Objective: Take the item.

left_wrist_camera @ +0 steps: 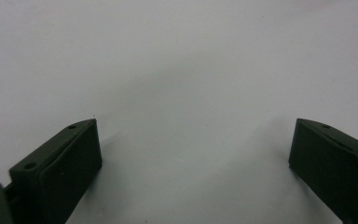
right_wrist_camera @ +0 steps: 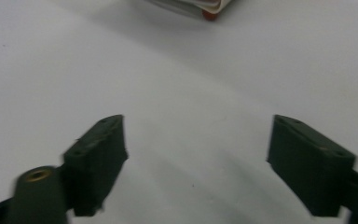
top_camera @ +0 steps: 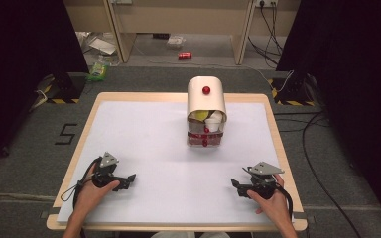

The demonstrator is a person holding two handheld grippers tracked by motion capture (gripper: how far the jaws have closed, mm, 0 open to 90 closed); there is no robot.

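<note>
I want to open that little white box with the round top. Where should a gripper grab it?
Probably the red knob on the curved lid of the box. It sticks out from the smooth, rounded lid, which looks too wide and slippery to pinch. Come from above on the near side, jaws either side of the knob. Both grippers are open, on the table, holding nothing.

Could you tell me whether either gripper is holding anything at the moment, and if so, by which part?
Nothing is held: the left gripper and right gripper both stand open over the bare white table.

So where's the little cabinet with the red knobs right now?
In the high view, the cabinet stands at the far middle of the white table, well beyond the left gripper and right gripper.
</note>
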